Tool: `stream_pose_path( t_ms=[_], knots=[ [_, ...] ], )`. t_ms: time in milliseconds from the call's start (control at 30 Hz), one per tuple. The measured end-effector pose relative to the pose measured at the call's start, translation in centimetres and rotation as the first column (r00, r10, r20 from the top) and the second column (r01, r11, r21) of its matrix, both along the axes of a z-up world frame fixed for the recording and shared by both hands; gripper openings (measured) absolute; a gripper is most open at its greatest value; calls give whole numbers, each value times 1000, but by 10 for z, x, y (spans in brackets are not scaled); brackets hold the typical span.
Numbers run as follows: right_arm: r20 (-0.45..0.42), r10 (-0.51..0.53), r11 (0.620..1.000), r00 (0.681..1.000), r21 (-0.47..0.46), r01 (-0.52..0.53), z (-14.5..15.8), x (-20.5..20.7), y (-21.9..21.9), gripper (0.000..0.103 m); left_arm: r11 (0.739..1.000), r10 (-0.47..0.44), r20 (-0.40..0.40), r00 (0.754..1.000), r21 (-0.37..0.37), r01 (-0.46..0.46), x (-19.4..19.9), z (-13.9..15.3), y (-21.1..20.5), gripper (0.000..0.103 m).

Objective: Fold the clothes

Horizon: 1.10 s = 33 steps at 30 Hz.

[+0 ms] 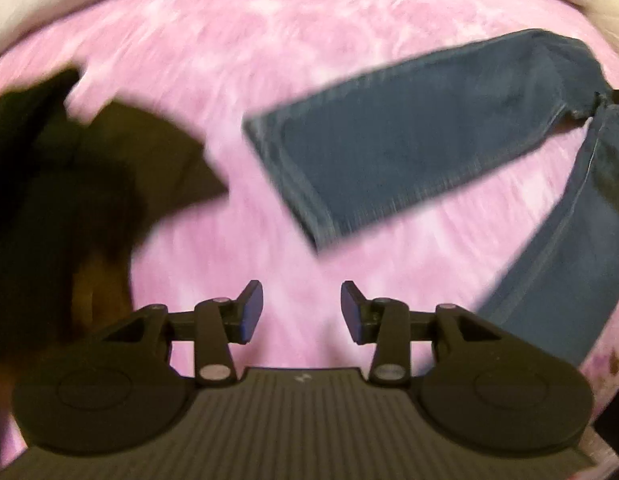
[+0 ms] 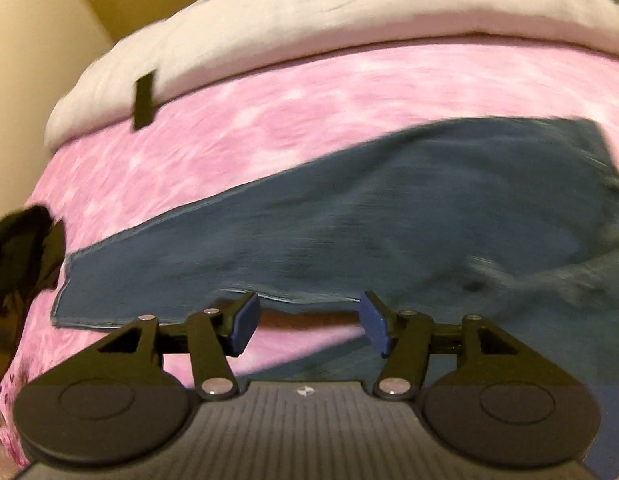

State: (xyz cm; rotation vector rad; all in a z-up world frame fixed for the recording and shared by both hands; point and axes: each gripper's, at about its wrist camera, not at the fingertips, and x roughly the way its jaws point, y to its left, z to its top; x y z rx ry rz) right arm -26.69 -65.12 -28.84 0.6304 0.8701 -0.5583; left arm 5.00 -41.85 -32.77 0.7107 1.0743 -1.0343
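Jeans (image 2: 349, 208) lay spread on the bed (image 1: 229, 60), legs apart. Both claws, left (image 1: 302, 312) and right (image 2: 307, 322), gaped empty. A fold would call for gripping a leg hem.

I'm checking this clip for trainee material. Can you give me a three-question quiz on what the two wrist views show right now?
1. True or false: the left hand-held gripper is clamped on the jeans.
2. Multiple choice: the jeans lie on A) a wooden table, B) a pink bedspread, C) a grey carpet.
3. Short answer: which garment sits to the left of the jeans in both views?

Key
1. False: its jaws stand apart over bare bedspread, holding nothing.
2. B.
3. The dark garment, black or brown. The right hand-held gripper is open too, just short of the edge of the jeans.
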Motion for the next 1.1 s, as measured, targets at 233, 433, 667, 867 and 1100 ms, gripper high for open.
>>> stream_pose_path(
  t_ms=[233,433,667,867,1100],
  knots=[
    [-118,209,974,971,-69,-218,-9,106,-7,58,977,-202,78,976,-60,207,83,-30,-73,45],
    [-286,365,901,886,-131,-414,-31,149,-32,65,953,-303,-34,952,-15,303,121,-66,-110,44],
    [-275,236,958,932,-96,-271,-57,115,-37,65,920,-393,-5,920,-1,393,115,-56,-114,24],
    [-211,9,985,978,-165,-45,-38,40,-24,65,956,-270,99,958,-90,279,158,-20,-140,24],
    [-174,-224,960,959,-212,186,-35,-22,-42,61,949,-313,158,936,5,317,145,-34,-159,28]
  ],
)
